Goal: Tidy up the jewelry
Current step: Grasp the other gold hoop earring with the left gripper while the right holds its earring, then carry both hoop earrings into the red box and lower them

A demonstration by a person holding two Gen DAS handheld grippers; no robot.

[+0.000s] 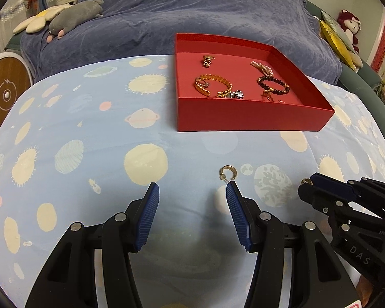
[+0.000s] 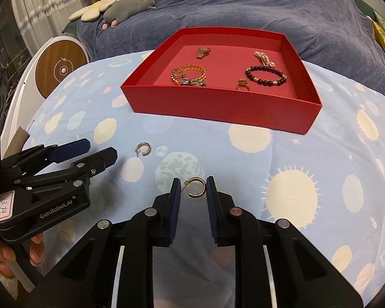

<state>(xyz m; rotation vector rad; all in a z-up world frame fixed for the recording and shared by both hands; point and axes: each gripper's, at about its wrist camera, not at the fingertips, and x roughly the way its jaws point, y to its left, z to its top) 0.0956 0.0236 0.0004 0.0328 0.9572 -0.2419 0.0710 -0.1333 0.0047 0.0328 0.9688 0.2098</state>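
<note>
My right gripper [image 2: 192, 188] clenches a gold hoop earring [image 2: 196, 188] above the counter [image 2: 243, 159], while my left gripper [image 1: 192, 192] hangs released near another earring [image 1: 228, 172].

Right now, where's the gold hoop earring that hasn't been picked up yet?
The loose hoop earring lies on the planet-print cloth, just ahead of the left tool, nearer than the red box.

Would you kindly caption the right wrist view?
Right claw pinching a gold hoop earring before the red tray.

Planet-print cloth [image 1: 89, 133]: red tray [image 1: 243, 116], hoop earring [image 1: 228, 172]
</note>
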